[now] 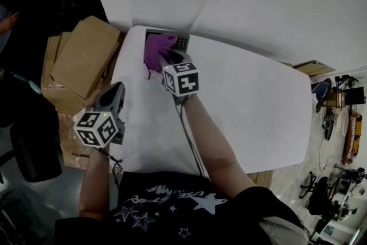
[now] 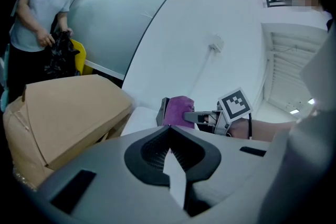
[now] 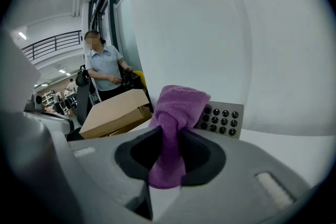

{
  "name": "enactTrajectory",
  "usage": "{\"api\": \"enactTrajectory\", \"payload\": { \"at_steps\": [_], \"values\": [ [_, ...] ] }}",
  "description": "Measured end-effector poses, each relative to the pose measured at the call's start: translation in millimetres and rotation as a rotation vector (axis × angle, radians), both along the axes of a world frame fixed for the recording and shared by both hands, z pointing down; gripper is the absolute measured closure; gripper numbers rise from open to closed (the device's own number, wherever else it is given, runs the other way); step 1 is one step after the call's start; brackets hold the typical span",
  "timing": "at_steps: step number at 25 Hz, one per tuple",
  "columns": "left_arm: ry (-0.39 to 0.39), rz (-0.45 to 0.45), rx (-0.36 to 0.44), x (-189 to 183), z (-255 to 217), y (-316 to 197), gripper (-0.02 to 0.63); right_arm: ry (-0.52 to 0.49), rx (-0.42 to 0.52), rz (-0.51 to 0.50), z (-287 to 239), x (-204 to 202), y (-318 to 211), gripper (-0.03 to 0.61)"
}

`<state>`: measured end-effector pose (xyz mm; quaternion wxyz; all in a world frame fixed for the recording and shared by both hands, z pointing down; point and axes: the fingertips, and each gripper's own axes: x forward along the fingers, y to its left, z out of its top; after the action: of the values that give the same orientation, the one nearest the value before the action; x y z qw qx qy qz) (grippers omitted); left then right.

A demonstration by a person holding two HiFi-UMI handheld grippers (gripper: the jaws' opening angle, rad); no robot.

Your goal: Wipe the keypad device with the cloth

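- Cloth (image 1: 156, 50): purple terry, soft and bunched into a thick fold, pinched between the closed jaws of the right gripper (image 1: 166, 58). Only a narrow pleat sits in the jaws, so I'd guess hard rubbing could drag it loose.
- Keypad (image 1: 181, 42): a thin, rigid grey slab with rows of small dark round buttons. It sits at the tabletop's far left corner, close to the white wall, and the cloth drapes over its left part. From the right gripper view it looks propped up rather than lying flat.
- Main risk, as I see it: nothing steadies the keypad. A sideways stroke could tip it or push it off the corner toward the cardboard boxes (image 1: 80, 57).
- Left gripper (image 1: 114, 89): jaws together on nothing, hanging by the tabletop's left edge, well apart from the keypad.
- Tabletop (image 1: 246, 100): smooth, white and bare, likely slippery under a light device.
- Pressing firmly may also push in buttons.
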<state>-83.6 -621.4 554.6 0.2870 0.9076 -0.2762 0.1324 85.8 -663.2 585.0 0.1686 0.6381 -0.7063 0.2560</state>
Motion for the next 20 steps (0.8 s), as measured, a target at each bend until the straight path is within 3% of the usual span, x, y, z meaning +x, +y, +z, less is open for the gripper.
{"api": "enactTrajectory", "payload": {
  "at_steps": [20],
  "values": [
    [0.014,0.039,-0.004,16,-3,9,0.606,-0.028,0.003,0.215,-11,75,34,0.486]
  ]
}}
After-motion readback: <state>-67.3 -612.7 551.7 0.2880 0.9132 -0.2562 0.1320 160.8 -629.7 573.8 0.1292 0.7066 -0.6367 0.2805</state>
